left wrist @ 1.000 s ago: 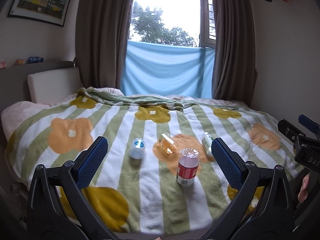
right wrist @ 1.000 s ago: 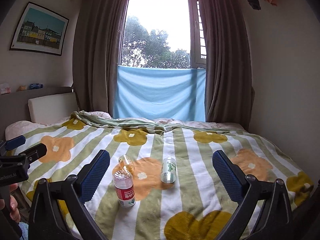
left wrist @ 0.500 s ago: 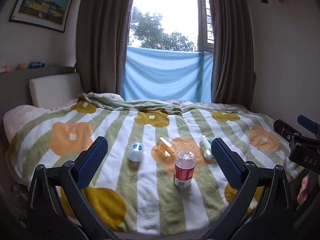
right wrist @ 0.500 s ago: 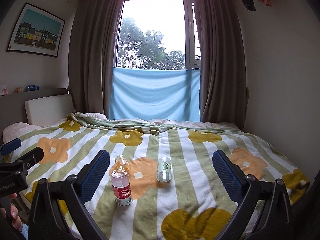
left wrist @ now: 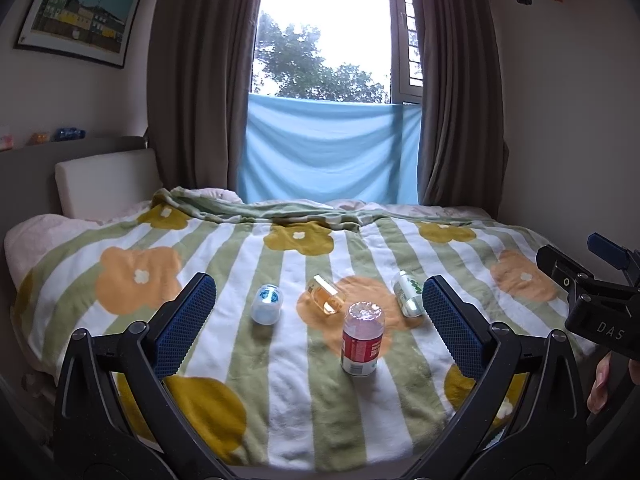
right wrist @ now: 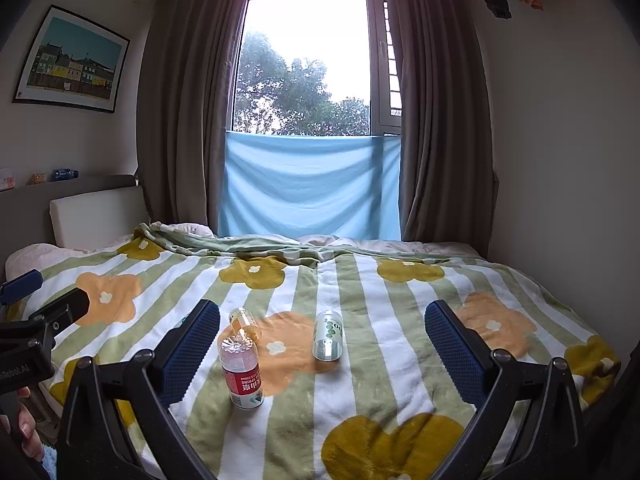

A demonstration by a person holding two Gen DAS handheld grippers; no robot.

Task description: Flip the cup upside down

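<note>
Both tools spread wide, empty. The cup (left wrist: 267, 304) sits ahead of my left tool (left wrist: 316, 316) on the soft bed (left wrist: 280, 400); it'll probably tip when flipped.

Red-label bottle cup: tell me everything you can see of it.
The red-label cup looks like a cut-down clear plastic bottle: faintly pink wall, crinkled closed end on top, red label band, white strip below. It stands upright on the blanket, slightly tilted, apart from the other cups. Neither tongs touch it.
</note>
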